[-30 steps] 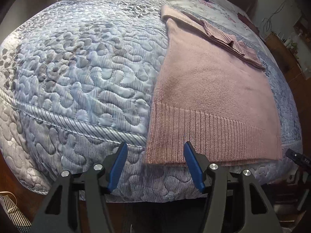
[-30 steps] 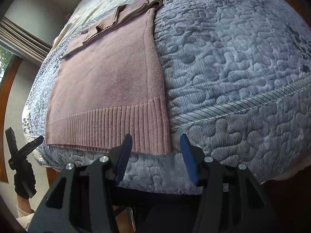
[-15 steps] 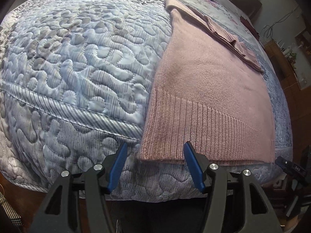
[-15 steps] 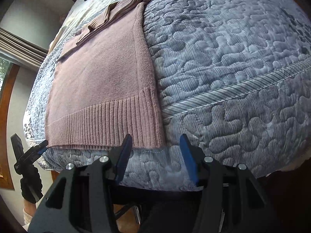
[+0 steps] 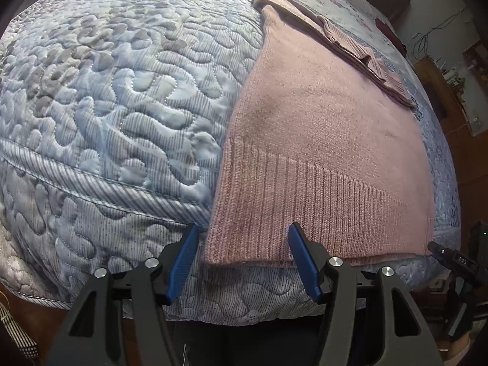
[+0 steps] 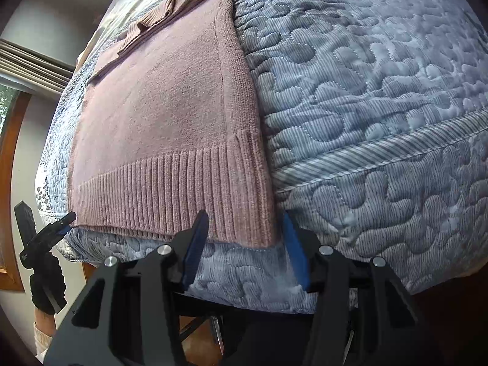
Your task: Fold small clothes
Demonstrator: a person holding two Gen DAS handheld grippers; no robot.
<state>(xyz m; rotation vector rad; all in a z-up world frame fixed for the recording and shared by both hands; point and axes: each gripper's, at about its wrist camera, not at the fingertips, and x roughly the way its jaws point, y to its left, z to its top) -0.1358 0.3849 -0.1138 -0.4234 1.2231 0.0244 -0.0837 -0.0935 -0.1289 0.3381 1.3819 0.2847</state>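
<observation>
Off to the right of my left gripper (image 5: 242, 238), my right gripper (image 5: 457, 262) carries a small pale marking that looks like "D45", though it is too tiny to be sure. I can read nothing else anywhere.

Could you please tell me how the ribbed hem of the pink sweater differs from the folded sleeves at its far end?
The ribbed hem lies flat in a single straight band at the near bed edge, between both open grippers; the folded sleeves sit bunched and layered at the far end, away from them. The hem runs across the sweater's width; the sleeves look narrower and lie slantwise. Both are the same pink ribbed knit.
</observation>
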